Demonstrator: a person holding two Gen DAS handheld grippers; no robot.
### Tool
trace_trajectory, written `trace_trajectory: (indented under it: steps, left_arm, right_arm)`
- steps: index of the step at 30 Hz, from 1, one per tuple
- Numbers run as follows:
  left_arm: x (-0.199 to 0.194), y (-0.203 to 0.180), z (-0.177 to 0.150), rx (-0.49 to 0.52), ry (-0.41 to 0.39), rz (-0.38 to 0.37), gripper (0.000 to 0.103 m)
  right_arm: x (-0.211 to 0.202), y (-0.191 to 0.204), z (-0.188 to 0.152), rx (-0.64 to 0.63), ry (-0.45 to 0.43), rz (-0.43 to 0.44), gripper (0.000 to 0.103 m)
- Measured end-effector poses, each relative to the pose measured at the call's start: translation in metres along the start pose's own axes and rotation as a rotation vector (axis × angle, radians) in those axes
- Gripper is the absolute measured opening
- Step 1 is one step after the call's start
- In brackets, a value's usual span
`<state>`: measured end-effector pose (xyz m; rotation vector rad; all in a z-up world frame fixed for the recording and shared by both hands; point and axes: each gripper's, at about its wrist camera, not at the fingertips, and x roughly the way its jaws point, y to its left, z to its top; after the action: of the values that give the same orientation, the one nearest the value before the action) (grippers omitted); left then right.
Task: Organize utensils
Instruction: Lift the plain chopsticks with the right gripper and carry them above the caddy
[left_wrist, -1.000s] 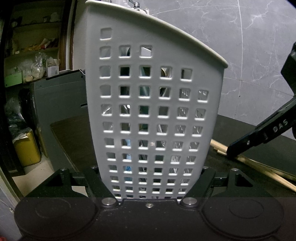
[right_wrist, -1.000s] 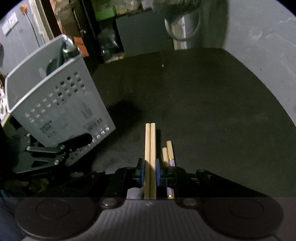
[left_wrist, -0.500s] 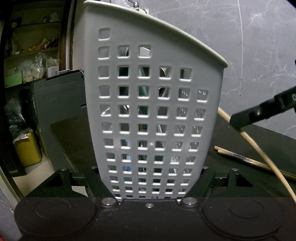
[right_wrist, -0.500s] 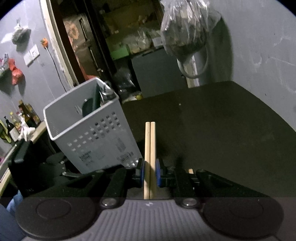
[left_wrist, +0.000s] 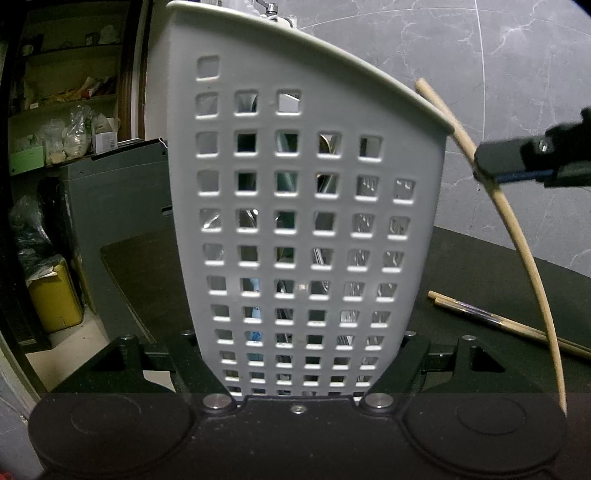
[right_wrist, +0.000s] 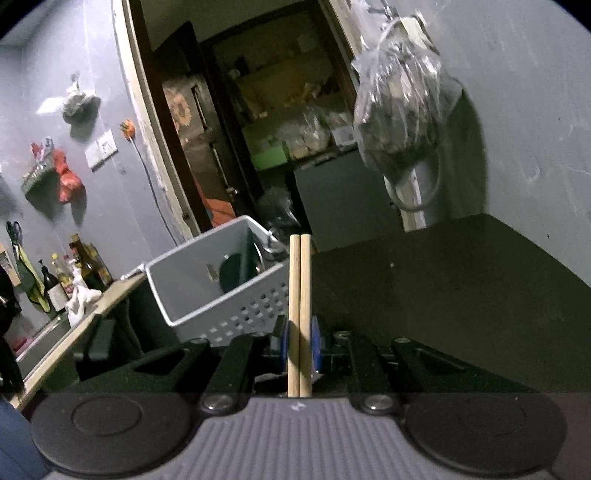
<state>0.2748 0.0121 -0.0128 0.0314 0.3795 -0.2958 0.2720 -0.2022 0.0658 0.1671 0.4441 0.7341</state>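
The right hand-held gripper (right_wrist: 300, 345), clenched on a chopstick pair (right_wrist: 300, 291), has lifted it off the worktop (right_wrist: 461, 295) toward the basket (left_wrist: 303, 221), which the left hand-held gripper (left_wrist: 303, 369) grips steady; another pair (left_wrist: 491, 319) remains.

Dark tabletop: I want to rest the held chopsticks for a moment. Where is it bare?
The dark tabletop is bare right of the white basket, out to the grey wall. It is crowded by the basket, where the second chopstick pair lies.
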Motion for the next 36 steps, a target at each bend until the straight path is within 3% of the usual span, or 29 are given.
trace_trajectory:
  steps: [13,23,30,36]
  left_arm:
    - [0.000,0.000,0.000,0.001,0.000,0.000,0.075]
    - [0.001,0.000,0.001,0.001,0.002,-0.003,0.075]
    - [0.001,0.000,0.001,0.002,0.002,-0.003,0.075]
    - [0.001,0.000,0.001,0.003,0.002,-0.004,0.075]
  right_arm:
    - [-0.023,0.023,0.026,-0.077,-0.146,0.028,0.014]
    - [-0.043,0.060,0.071,-0.241,-0.339,0.040,0.014]
    - [-0.031,0.092,0.092,-0.356,-0.441,0.068,0.014]
    - [-0.007,0.109,0.097,-0.369,-0.493,0.119,0.014]
